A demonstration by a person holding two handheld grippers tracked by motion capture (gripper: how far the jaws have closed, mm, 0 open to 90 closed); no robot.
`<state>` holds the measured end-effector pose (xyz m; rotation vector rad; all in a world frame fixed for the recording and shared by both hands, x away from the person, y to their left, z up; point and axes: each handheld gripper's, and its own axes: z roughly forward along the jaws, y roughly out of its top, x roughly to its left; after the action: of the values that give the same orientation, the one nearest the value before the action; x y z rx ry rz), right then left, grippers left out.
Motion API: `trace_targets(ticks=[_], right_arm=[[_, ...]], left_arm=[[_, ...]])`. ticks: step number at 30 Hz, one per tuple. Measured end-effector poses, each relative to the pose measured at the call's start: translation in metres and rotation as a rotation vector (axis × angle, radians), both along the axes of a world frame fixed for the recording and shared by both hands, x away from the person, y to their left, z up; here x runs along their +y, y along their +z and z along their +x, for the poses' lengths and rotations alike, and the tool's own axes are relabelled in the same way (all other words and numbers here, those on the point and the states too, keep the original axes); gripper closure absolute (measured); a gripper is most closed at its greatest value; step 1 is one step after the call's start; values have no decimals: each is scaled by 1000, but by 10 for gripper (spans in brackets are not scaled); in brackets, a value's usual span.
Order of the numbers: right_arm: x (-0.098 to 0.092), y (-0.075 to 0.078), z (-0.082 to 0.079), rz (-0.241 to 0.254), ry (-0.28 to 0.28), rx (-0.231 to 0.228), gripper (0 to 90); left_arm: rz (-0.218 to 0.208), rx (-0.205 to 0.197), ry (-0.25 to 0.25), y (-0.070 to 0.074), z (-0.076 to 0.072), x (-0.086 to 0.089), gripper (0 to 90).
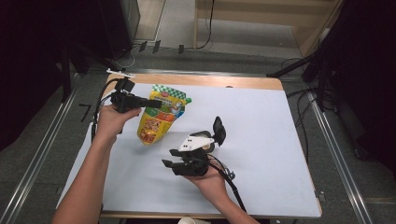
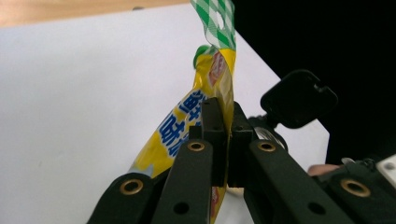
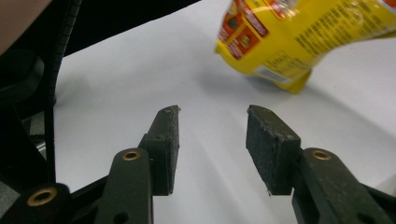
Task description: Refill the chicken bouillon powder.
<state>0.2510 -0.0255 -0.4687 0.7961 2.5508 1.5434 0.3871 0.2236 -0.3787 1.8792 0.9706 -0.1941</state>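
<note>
A yellow snack pouch (image 1: 159,119) with a green checked top is pinched near its upper edge by my left gripper (image 1: 156,103), which comes in from the left. In the left gripper view the two pads of that gripper (image 2: 224,116) press flat on the pouch (image 2: 180,130). The pouch hangs tilted, its lower corner down at the white sheet. My right gripper (image 1: 169,157) lies low in front of the pouch, pointing left, open, with nothing between its pads. In the right gripper view the right gripper (image 3: 212,121) points at bare sheet, and the pouch (image 3: 303,37) is beyond it at the upper right.
A white sheet (image 1: 261,121) covers the wooden table (image 1: 243,81); its far strip shows bare wood. A black cable (image 1: 233,186) trails from the right gripper toward the near edge. Dark curtains and stands flank the table. The right gripper's black knob (image 2: 299,98) shows behind the pouch.
</note>
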Motion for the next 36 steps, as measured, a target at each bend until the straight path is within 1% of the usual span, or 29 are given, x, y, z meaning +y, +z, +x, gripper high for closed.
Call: trace_targets(ticks=[2, 4, 6, 7, 8, 9, 10, 13, 14, 15, 19, 21, 22, 23, 25, 27, 36], right_arm=[[-2, 0, 0, 0, -6, -1, 558], [-3, 0, 0, 0, -11, 0, 558], [-4, 1, 0, -2, -11, -1, 558], [-4, 1, 0, -1, -12, -2, 558], [-5, 2, 0, 0, -11, -8, 559], [-5, 3, 0, 2, -12, -9, 559], [-5, 4, 0, 3, -11, -10, 558], [-5, 6, 0, 4, -12, -18, 559], [-5, 6, 0, 4, -11, -17, 559], [-5, 7, 0, 3, -10, -17, 559], [-4, 8, 0, 3, 0, -21, 560], [-3, 8, 0, 0, 3, -19, 561], [-2, 8, 0, -1, 5, -20, 561], [-2, 7, 0, -2, 7, -19, 561], [-1, 7, 0, -4, 12, -23, 561], [0, 7, 0, -6, 13, -22, 561], [1, 9, -1, -10, 23, -25, 561]], left_arm=[[-8, 2, -7, -1, 1, 0, 900], [-3, 1, -6, 0, 0, 2, 900], [-4, -3, 11, 1, -3, 5, 897], [-4, -3, 11, 1, -3, 5, 894], [-9, 4, 13, 1, -4, 10, 886], [-12, 6, 8, 1, -5, 11, 880], [-8, 4, -6, 2, -6, 12, 874], [0, -18, -26, 3, -10, 15, 864], [1, -26, -24, 3, -11, 16, 855], [-5, -29, -20, 3, -12, 17, 838], [15, -42, -24, 4, -14, 19, 781], [15, -47, -31, 4, -15, 20, 761], [12, -53, -30, 4, -16, 21, 749], [10, -50, -28, 4, -16, 22, 735], [17, -47, -20, 5, -17, 23, 719], [30, -56, -8, 6, -19, 25, 702], [37, -60, 24, 8, -24, 39, 624]])
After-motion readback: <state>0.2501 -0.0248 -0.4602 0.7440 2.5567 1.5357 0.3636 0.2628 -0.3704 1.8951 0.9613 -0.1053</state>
